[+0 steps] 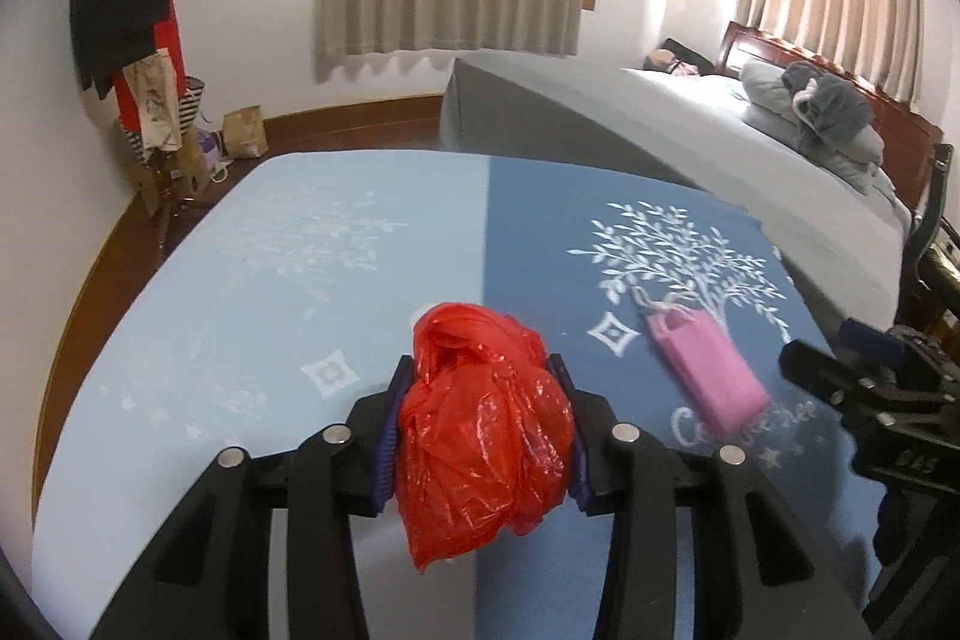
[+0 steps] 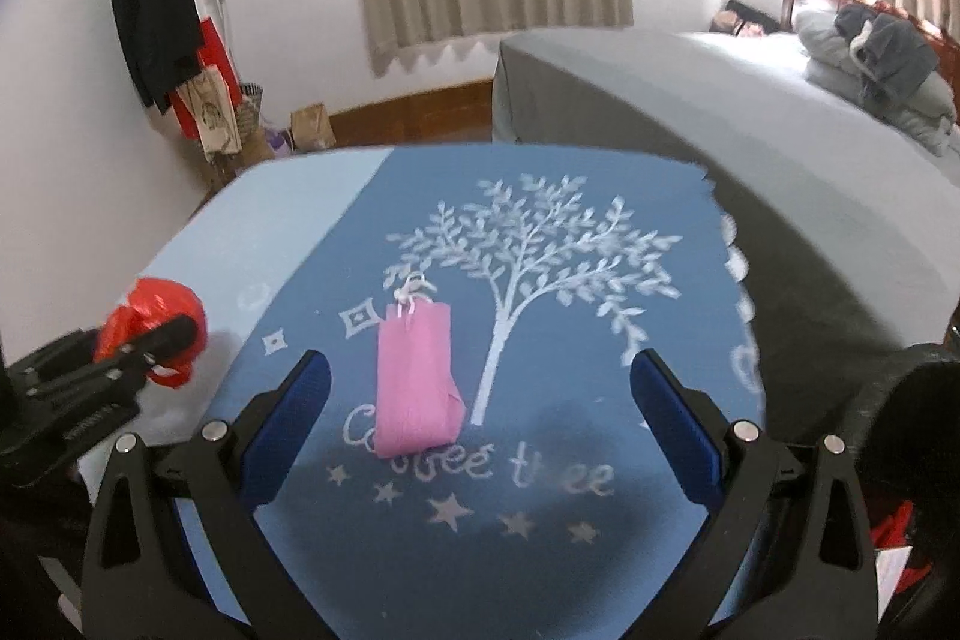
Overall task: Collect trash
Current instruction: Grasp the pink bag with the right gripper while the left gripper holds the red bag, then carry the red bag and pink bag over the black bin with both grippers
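My left gripper is shut on a crumpled red plastic bag, held over the blue tablecloth. The red bag also shows at the left of the right wrist view, with the left gripper around it. A small pink paper bag with white string handles lies flat on the dark blue half of the cloth, by the white tree print. My right gripper is open and empty, just short of the pink bag, which lies nearer its left finger. The pink bag shows in the left wrist view too.
A bed with grey cover and pillows stands behind and right of the table. A coat rack with dark clothes and bags is at the far left wall. A brown paper bag sits on the floor below the curtains.
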A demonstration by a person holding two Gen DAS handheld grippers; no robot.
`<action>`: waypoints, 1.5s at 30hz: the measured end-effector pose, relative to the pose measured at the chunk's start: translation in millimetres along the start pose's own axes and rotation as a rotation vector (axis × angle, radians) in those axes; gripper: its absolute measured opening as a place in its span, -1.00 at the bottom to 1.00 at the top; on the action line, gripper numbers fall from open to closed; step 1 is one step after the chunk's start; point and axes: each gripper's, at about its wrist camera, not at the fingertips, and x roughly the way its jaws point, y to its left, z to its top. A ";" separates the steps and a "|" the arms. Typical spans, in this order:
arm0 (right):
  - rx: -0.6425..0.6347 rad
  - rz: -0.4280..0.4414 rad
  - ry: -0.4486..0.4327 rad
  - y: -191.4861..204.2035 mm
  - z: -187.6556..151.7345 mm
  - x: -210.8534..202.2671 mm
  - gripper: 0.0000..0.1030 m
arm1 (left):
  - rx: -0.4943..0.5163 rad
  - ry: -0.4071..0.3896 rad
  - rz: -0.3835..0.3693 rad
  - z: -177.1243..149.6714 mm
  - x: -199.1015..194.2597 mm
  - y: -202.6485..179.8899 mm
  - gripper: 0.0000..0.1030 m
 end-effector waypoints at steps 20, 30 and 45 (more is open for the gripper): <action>-0.033 0.043 0.152 13.9 -5.7 42.6 -0.49 | -0.015 0.004 0.010 -0.7 4.5 6.6 -0.17; -0.001 0.067 0.106 4.8 -4.4 13.1 -0.60 | 0.002 -0.021 -0.016 3.7 -9.1 -8.6 -0.17; 0.008 0.061 -0.034 -12.7 9.1 -65.3 -0.60 | 0.050 -0.084 -0.090 21.1 -43.3 -53.0 -0.17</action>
